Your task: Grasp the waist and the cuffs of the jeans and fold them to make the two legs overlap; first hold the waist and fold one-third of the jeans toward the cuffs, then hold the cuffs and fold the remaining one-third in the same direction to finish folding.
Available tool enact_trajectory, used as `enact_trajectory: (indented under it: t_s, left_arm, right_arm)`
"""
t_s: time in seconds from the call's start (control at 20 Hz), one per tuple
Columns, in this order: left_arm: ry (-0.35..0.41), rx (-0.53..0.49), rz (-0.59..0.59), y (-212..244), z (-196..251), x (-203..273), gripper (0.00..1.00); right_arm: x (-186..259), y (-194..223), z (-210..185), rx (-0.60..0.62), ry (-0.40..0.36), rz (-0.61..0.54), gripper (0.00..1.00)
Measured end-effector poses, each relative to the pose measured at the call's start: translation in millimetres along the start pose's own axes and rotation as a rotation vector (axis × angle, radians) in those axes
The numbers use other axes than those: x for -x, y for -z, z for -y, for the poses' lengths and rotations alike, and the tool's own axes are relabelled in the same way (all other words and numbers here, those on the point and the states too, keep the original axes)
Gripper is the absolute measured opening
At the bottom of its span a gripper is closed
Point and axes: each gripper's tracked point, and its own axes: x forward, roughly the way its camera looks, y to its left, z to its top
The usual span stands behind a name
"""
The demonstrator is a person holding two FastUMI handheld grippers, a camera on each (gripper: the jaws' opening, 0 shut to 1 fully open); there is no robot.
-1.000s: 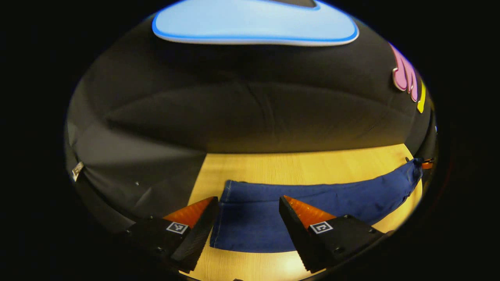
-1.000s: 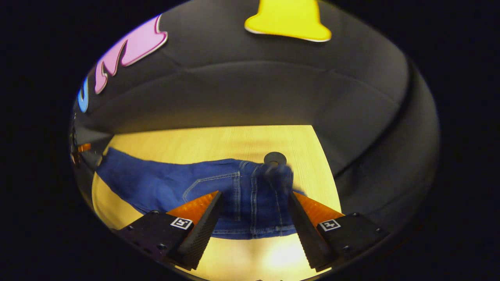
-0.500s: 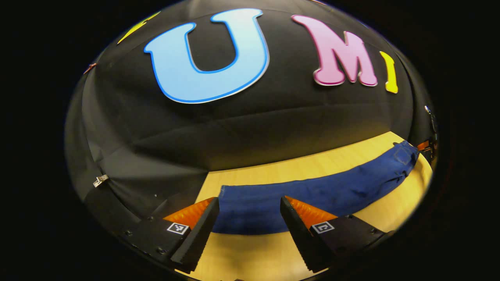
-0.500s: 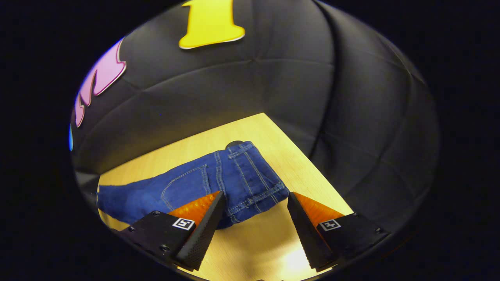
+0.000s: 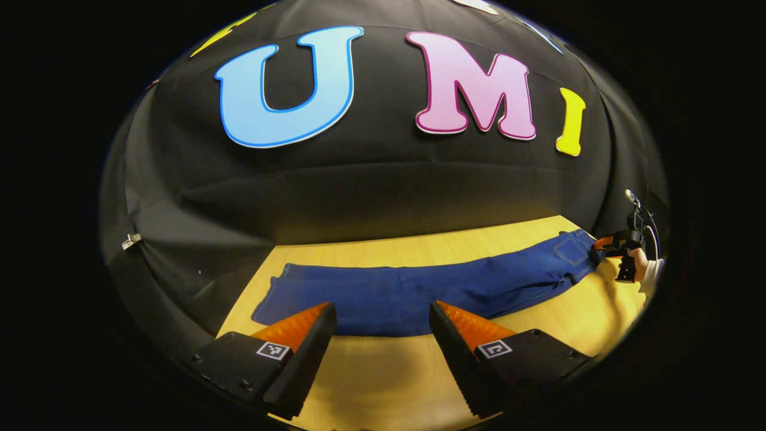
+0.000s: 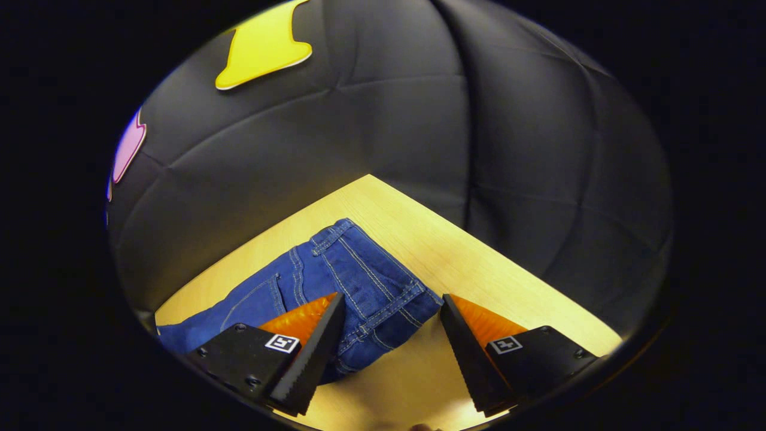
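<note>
Wooden surface (image 5: 383,383) under you, black cloth wall behind. Near first: your left gripper (image 5: 382,329) is spread wide, holding nothing, just short of the jeans (image 5: 419,287), nearer the cuffs (image 5: 272,296). Right gripper (image 6: 389,326) gapes empty too, right at the waist (image 6: 383,299). Jeans lie flat, long axis crosswise between your hands, so waist goes to the right.
</note>
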Motion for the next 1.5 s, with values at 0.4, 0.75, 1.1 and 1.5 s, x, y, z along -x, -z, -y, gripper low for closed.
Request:
enact_trajectory:
  t_s: [0.4, 0.75, 1.1, 1.5]
  left_arm:
    - [0.0, 0.018, -0.045, 30.2, 14.0, -11.5, 0.98]
    - [0.01, 0.066, -0.088, 59.2, 16.6, -19.6, 0.98]
    - [-0.014, 0.072, -0.081, 63.4, -1.5, -17.7, 0.99]
    - [-0.07, 0.19, -0.074, 80.6, -30.3, -8.4, 0.99]
  right_arm:
    - [-3.9, 8.7, -8.6, 0.053, -0.006, 0.046, 0.72]
    - [1.2, 0.0, -18.4, 0.103, -0.054, 0.087, 0.13]
    - [51.7, -60.6, -68.5, 0.217, -0.165, 0.247, 0.08]
    - [166.5, -59.7, -100.2, 0.458, -0.444, 0.379, 0.08]
